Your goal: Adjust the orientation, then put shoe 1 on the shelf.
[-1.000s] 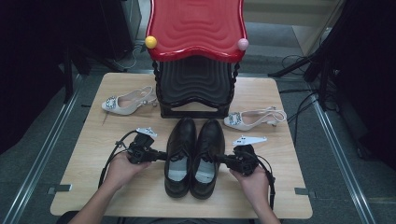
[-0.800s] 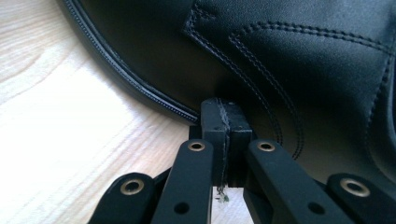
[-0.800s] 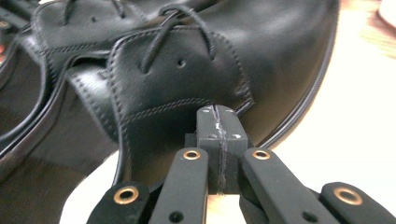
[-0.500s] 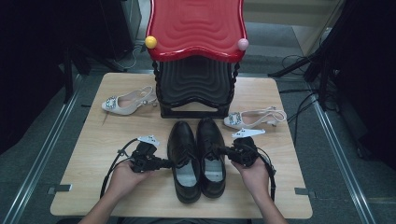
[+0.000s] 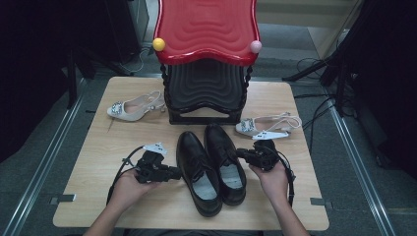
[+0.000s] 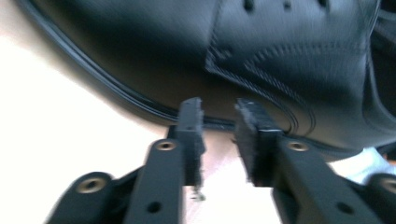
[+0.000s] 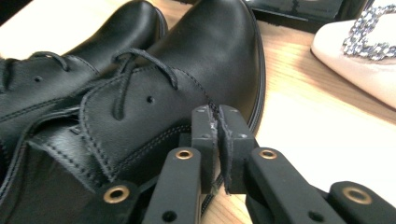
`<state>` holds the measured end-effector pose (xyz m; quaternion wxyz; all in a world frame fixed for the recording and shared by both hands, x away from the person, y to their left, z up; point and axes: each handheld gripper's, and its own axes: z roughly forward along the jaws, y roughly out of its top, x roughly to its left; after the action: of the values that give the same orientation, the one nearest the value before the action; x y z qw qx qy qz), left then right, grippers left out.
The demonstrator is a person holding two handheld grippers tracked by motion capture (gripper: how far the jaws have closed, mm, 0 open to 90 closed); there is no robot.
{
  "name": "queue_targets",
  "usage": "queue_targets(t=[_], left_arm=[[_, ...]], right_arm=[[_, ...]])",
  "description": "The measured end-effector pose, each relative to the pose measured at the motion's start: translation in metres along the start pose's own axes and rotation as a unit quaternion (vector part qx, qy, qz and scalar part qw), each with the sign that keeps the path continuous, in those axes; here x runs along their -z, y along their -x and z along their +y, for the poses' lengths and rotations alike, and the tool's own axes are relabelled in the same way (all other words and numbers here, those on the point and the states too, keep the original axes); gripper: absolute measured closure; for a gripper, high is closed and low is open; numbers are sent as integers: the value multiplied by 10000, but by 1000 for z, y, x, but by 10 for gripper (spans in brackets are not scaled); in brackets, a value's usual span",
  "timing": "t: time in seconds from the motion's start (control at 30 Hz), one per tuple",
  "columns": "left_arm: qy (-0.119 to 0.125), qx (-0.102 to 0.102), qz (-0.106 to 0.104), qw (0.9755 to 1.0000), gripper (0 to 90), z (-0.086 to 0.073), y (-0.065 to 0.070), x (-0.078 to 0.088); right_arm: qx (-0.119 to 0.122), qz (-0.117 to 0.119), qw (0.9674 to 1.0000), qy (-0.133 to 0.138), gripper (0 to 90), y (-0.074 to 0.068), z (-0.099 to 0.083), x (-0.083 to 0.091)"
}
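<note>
A pair of black leather lace-up shoes stands side by side mid-table, toes pointing away and a little left: the left shoe (image 5: 196,172), the right shoe (image 5: 225,162). My left gripper (image 5: 173,173) lies beside the left shoe's outer side. In the left gripper view its jaws (image 6: 217,105) have just been opening and stand apart with nothing between them, just short of that shoe's sole edge (image 6: 280,56). My right gripper (image 5: 242,153) sits at the right shoe's outer side. Its jaws (image 7: 217,112) have just been opening to a thin slit, empty, against that shoe's upper (image 7: 187,60).
A red-topped stand (image 5: 206,29) over a black tier (image 5: 206,93) stands at the table's back, with a yellow ball (image 5: 158,44) and a pink ball (image 5: 255,46) on its corners. One beige jewelled heel (image 5: 133,107) lies back left, another (image 5: 265,123) just beyond my right gripper.
Both shoes have shifted a little and now sit slightly angled, heels toward the right. The right gripper has moved farther from the person along its shoe. Both grippers' jaws have parted.
</note>
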<state>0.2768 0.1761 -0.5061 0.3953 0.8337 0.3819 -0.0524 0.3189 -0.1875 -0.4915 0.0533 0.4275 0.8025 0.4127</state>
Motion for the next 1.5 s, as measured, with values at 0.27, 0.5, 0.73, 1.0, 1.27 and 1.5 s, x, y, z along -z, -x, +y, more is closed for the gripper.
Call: queue_targets(t=[0.27,0.5,0.73,1.0,1.27,1.5], left_arm=[[214,-103,157,9996,501,0,-11,7],[208,-64,225,9995,441,2,-16,7],[220,7,302,9993,417,3,-23,11],[195,95,395,9990,412,5,-26,13],[224,81,462,9986,411,8,-30,16],[143,199,524,9983,408,10,-36,18]], right_arm=[[-41,56,10000,18,780,1,-1,5],[-91,116,9999,68,756,-3,0,17],[-69,207,9996,178,741,-15,2,34],[38,392,9992,115,728,-34,1,43],[231,578,9978,-226,712,-60,0,35],[359,672,9958,-506,694,-76,-3,27]])
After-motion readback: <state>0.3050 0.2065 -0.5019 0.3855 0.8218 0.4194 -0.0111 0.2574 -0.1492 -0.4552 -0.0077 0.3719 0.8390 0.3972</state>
